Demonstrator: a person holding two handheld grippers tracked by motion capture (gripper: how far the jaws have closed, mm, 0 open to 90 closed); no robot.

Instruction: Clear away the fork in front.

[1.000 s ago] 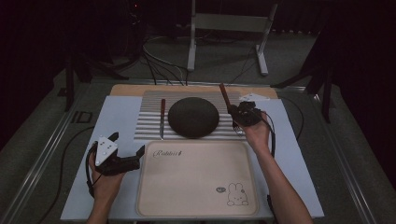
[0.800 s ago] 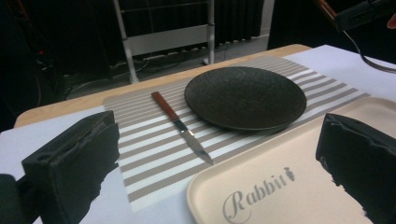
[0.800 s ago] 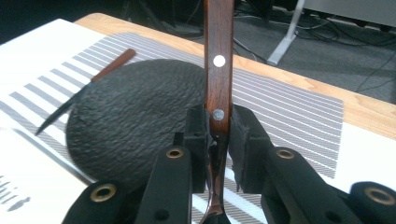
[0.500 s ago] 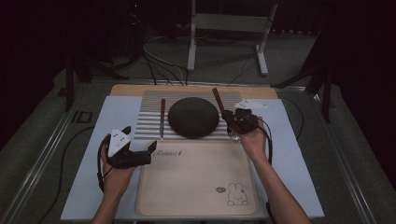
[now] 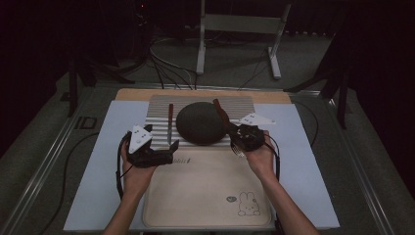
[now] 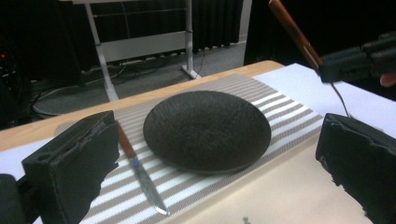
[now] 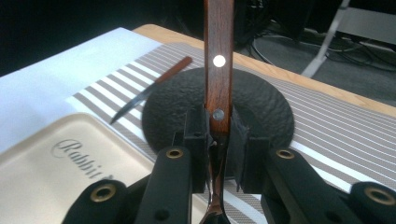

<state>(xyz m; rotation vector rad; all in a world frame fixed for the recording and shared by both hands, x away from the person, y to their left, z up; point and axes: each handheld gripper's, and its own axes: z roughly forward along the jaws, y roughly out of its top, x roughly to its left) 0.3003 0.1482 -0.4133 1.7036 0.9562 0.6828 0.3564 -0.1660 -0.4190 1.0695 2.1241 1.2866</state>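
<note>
Grip check: right gripper (image 7: 218, 128) has its jaws clamped on the brown wooden-handled metal utensil (image 7: 218, 56), just below the lower rivet. The handle sticks up and away, the metal end hangs under the jaws, and the tines suggest a fork. Left gripper (image 5: 169, 152) has its jaws wide apart with nothing between them.

Change over the last second: the right hand has carried the utensil off the right side of the grey-and-white striped mat (image 5: 240, 103), in towards the middle. It now hangs over the near right rim of the round dark textured plate (image 5: 200, 122), clear of the surface. The left hand has come in from the pale blue sheet (image 5: 103, 171) to the far left corner of the cream tray with the rabbit print (image 5: 205, 191). Its jaws now point at the wooden-handled table knife (image 5: 170, 122) lying just left of the plate. Judgement: utensil pickup is done, placement is next, and the knife looks like the left gripper's target.

Room: the tray is bare and sits between both hands, so there is plenty of space. Plate rim is close under the utensil. The knife tip is near the tray's far edge, tight for the left jaws. Wooden table edge (image 5: 205, 92) is well beyond.
</note>
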